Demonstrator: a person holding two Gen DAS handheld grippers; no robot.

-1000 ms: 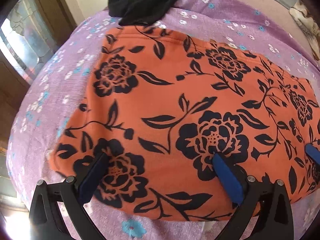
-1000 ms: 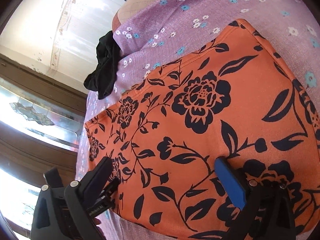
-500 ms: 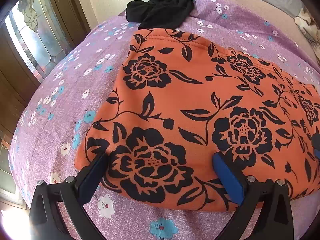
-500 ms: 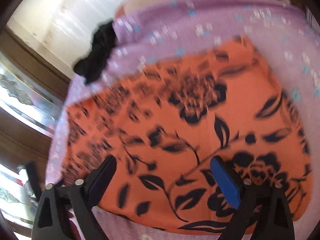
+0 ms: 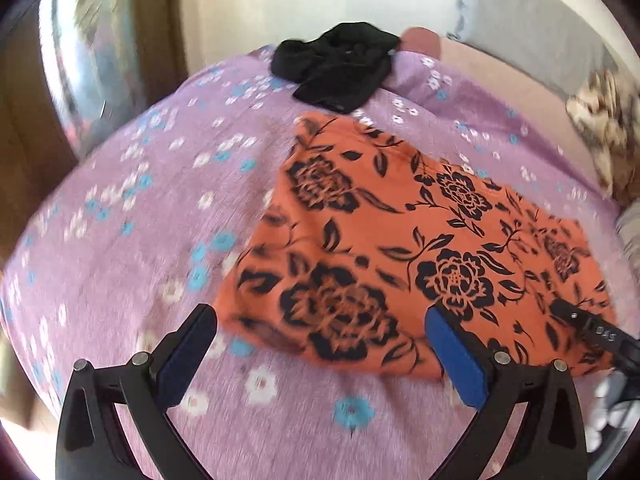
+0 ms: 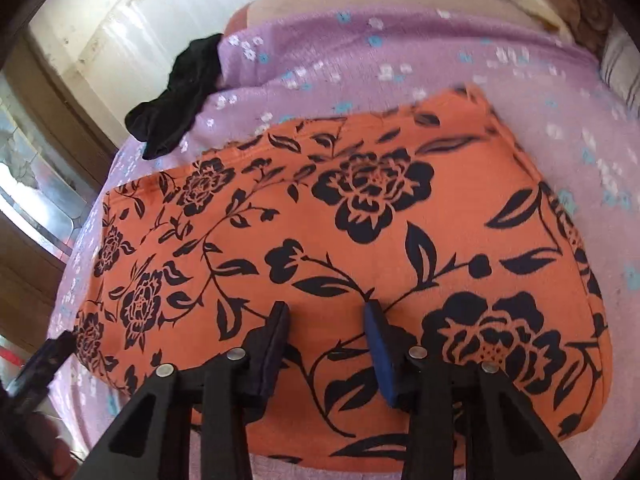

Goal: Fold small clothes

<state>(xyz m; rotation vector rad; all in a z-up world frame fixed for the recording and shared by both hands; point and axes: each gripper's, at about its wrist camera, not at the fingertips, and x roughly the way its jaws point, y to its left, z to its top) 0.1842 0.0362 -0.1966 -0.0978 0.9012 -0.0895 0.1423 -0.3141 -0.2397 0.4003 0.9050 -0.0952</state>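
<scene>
An orange garment (image 5: 404, 248) printed with black roses and leafy vines lies flat in a folded, roughly rectangular slab on a lilac bedsheet (image 5: 132, 240) scattered with small white and blue flowers. The cloth looks soft and matte, with a rounded folded edge along its near side and no loose sleeves or legs showing. In the left wrist view it fills the area from the centre out to 3 o'clock; in the right wrist view (image 6: 344, 248) it covers most of the middle and lower frame. A crumpled black garment (image 5: 336, 66) sits at 12 o'clock in the left view, just beyond the orange piece's far corner, near the edge of the sheet; in the right view (image 6: 176, 96) it lies at 10 o'clock.

The left gripper (image 5: 320, 344) has its black fingers with blue pads (image 5: 456, 360) spread wide and holds nothing. Its left finger hangs over bare sheet, while its right pad overlaps the near edge of the orange garment at 5 o'clock; whether it touches the cloth cannot be told.

The right gripper (image 6: 326, 336) has its fingers drawn partway together, a clear gap left between them, over the orange fabric at 6 o'clock. The pad tips (image 6: 376, 320) meet the cloth's surface in the picture, yet no fold or pinch of fabric shows between them, so whether they grip it cannot be told.

A brown patterned cushion (image 5: 604, 132) lies at 2 o'clock in the left view.
</scene>
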